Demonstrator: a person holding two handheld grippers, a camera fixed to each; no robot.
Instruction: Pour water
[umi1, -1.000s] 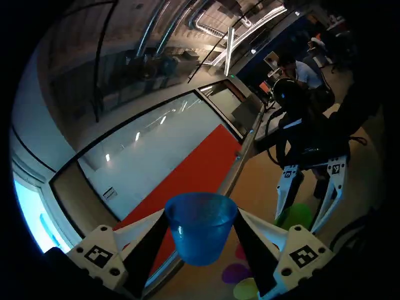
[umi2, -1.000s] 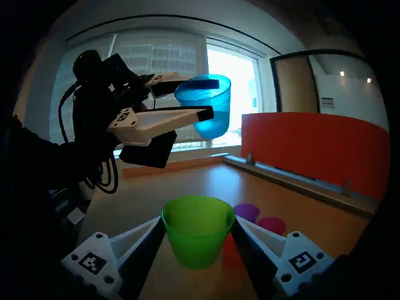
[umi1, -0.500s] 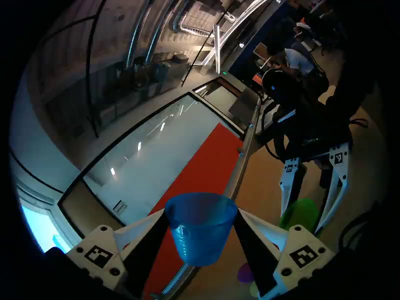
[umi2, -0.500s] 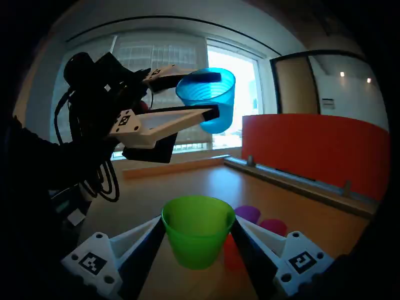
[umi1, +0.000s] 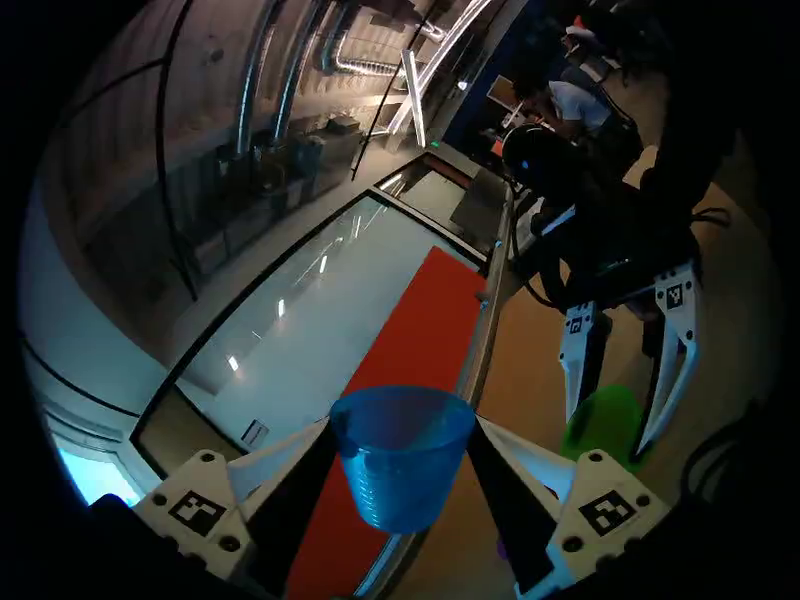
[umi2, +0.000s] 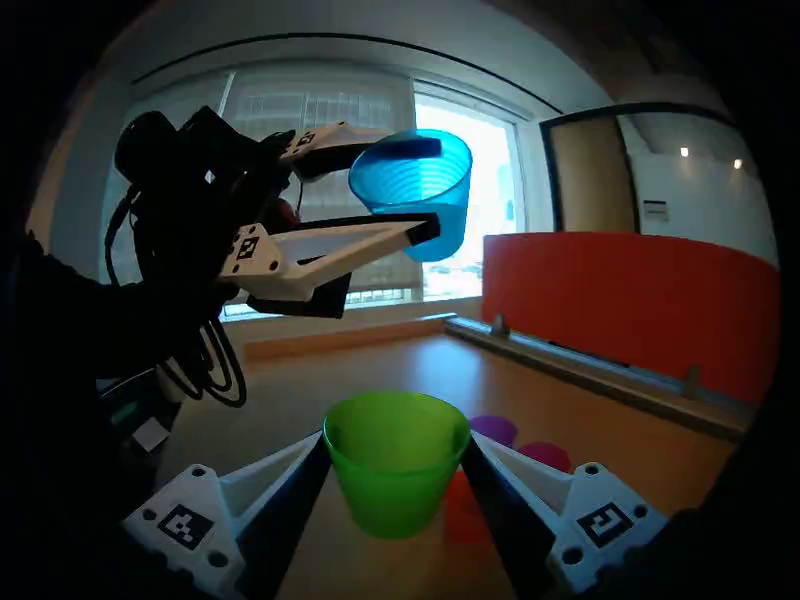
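The jaws of the left gripper (umi1: 400, 440) are pinched on the blue cup (umi1: 401, 458), one finger on each side of its wall. The jaws of the right gripper (umi2: 396, 445) are likewise closed on the green cup (umi2: 396, 462), which is held upright, mouth up, low over the wooden counter (umi2: 400, 365); whether its base touches the counter cannot be told.

In the right gripper view, the blue cup is seen raised in the air above and beyond the green cup, towards the window-side edge of the counter. Compared with a second ago it has been tipped further: its mouth is now turned more towards the green cup, so that the ribbed inside is seen, where before mostly its side wall was shown. The green cup has been kept where it was.

In the left gripper view the surroundings have been rotated: the right gripper and green cup are seen lower and nearer, and the coloured spots at the bottom have almost slipped from view.

Just behind the green cup, a purple round piece (umi2: 495, 428) and a magenta one (umi2: 543, 450) lie on the counter. A red panel (umi2: 640, 300) is set along the counter's far right edge.
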